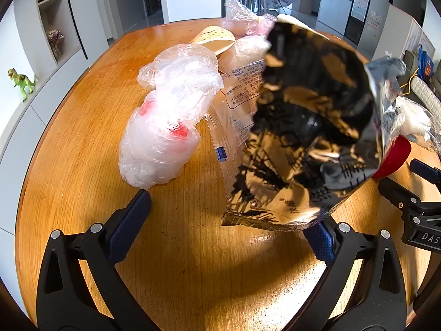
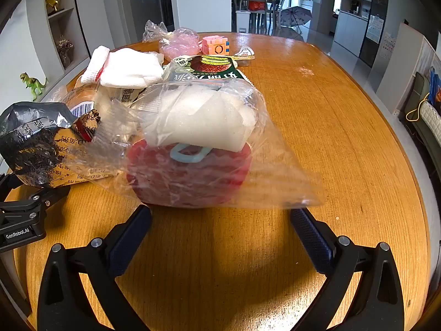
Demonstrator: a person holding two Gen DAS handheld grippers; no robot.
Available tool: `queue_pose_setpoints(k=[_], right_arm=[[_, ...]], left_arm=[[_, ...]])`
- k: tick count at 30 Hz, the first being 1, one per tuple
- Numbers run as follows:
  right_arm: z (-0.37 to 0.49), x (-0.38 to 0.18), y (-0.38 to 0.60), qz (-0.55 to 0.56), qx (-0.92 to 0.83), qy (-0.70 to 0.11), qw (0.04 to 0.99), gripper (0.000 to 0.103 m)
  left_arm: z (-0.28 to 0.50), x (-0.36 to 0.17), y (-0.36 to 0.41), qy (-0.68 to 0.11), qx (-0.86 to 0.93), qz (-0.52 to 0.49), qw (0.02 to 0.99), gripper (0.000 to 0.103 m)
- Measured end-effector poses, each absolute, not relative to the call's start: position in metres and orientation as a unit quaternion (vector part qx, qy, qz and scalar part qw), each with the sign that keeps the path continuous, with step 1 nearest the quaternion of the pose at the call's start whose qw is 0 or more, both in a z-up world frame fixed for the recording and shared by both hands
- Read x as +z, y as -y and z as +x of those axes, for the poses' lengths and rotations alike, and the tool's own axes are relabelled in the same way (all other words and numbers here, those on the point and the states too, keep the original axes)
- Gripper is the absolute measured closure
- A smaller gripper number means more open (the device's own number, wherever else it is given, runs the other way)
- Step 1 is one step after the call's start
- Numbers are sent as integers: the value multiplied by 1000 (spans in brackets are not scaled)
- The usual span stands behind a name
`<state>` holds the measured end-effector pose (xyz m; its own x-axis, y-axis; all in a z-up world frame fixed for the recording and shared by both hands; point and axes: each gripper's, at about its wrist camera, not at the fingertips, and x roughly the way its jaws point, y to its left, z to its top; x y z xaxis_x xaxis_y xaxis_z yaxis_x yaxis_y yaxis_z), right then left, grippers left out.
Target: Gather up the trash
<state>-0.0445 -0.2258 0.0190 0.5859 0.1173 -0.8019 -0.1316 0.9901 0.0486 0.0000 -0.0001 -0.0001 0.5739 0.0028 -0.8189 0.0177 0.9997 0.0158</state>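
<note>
Two hand-held grippers stand spread wide over the table (image 2: pixel 344 115), holding nothing. Your right hand-held gripper (image 2: pixel 220 215) faces the clear bag (image 2: pixel 198 143) of foam and red lid, just beyond its fingertips: light, slippery, so pinch bunched film. Left of that bag, the foil wrapper (image 1: pixel 308 138) leans against your left hand-held gripper (image 1: pixel 228 212); it is crinkly and weightless.

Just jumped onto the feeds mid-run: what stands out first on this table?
The crumpled foil snack wrapper dominates the left wrist view, rising in front of the open left gripper and hiding its right fingertip. In the right wrist view, a clear bag holding a white sponge over something red sits just ahead of the open right gripper. Crumpled clear plastic bags lie left on the wooden table.
</note>
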Motion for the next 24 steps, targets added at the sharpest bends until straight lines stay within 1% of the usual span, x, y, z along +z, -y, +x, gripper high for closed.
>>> queue_pose_setpoints(k=[24], right_arm=[[-44,19,226,-10,69,-449,891,2]], left_arm=[[0,0,0,-461,-5,10,887,6]])
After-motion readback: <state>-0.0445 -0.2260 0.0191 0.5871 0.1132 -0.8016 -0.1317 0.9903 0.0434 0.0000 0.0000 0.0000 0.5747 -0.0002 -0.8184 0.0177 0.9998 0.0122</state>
